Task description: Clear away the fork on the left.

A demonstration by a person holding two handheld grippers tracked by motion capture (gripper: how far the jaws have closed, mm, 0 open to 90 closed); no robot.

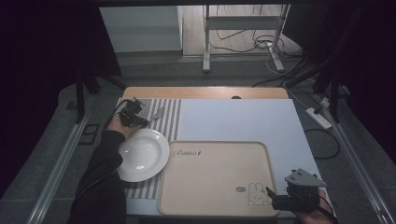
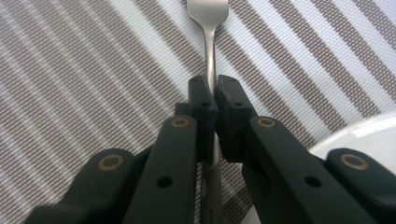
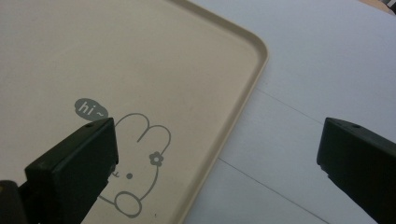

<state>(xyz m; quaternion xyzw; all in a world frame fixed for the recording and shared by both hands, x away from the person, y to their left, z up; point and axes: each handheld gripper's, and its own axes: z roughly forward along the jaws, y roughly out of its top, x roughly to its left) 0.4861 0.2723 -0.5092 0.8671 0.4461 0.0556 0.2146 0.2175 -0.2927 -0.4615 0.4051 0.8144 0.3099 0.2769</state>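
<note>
left gripper clamped on fork, right gripper wide open

left gripper (image 1: 140, 120) sits at the far-left part of the table, over the striped mat (image 1: 169, 113), just beyond the white plate (image 1: 142, 155). in the left gripper view its jaws are closed tight on the handle of a metal fork (image 2: 211, 56); handle runs straight up btwn the pads, neck and base of the head showing past the tips. fork lies over the brown-and-white stripes; can't tell if it's touching the mat or lifted. plate rim (image 2: 359, 133) shows at the lower right of that view, just beside the jaws. in the high view the fork (image 1: 157, 113) points away from the person, toward the far right, on the mat.

right gripper (image 1: 280, 198) is at the near-right, by the near-right corner of the beige tray (image 1: 215, 205), holding nothing. in the right gripper view its jaws stand far apart: one over the tray (image 3: 140, 56) near the rabbit drawing (image 3: 140, 154) w/ a "hi~" bubble, the other over the pale table surface (image 3: 303, 70). tray edge runs btwn them.

plate overlaps the mat and sits just left of the tray.
</note>
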